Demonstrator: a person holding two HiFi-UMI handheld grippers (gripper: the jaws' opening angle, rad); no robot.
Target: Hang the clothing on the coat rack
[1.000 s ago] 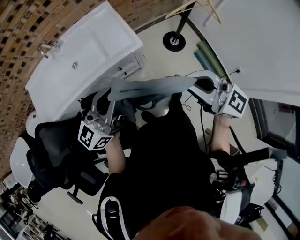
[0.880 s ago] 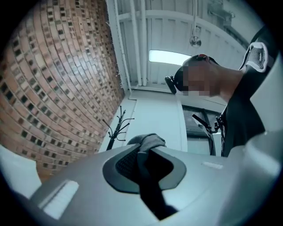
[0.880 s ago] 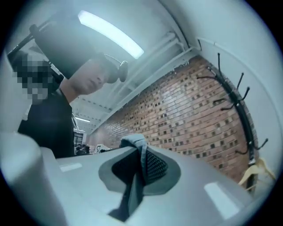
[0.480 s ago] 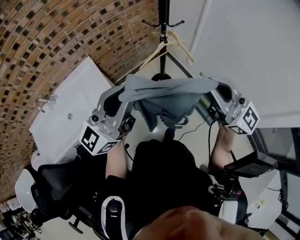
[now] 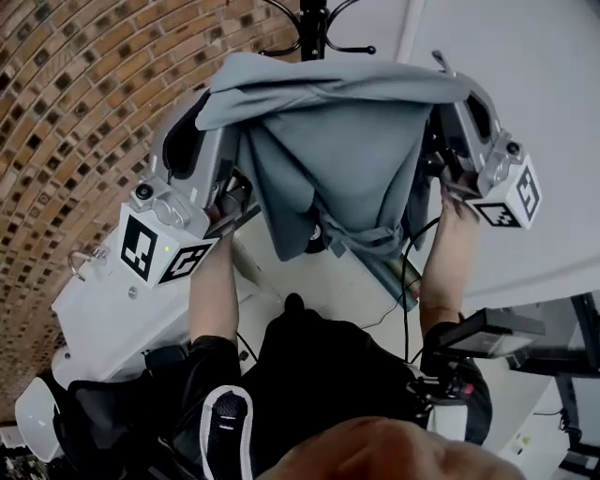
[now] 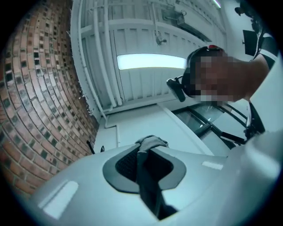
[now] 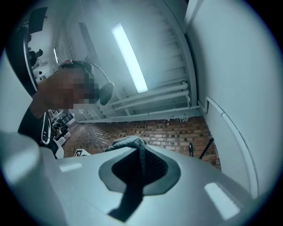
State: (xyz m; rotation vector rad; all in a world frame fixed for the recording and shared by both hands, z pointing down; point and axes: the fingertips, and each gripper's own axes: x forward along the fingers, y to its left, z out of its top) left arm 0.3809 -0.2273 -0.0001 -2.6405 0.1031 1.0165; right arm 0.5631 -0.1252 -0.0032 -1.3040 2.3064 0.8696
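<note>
The left tongs [image 5: 208, 99] are closed tight on 1 top corner of the grey garment [image 5: 337, 159], and the right tongs [image 5: 457, 92] on the other. It hangs spread between them, its top edge just below the rack [image 5: 314, 26] hooks.

Grey garment [image 5: 347, 159] hangs spread between left hand-held gripper [image 5: 208, 98] and right hand-held gripper [image 5: 457, 89], both pinching its top edge; black coat rack [image 5: 317, 23] stands just beyond.
</note>
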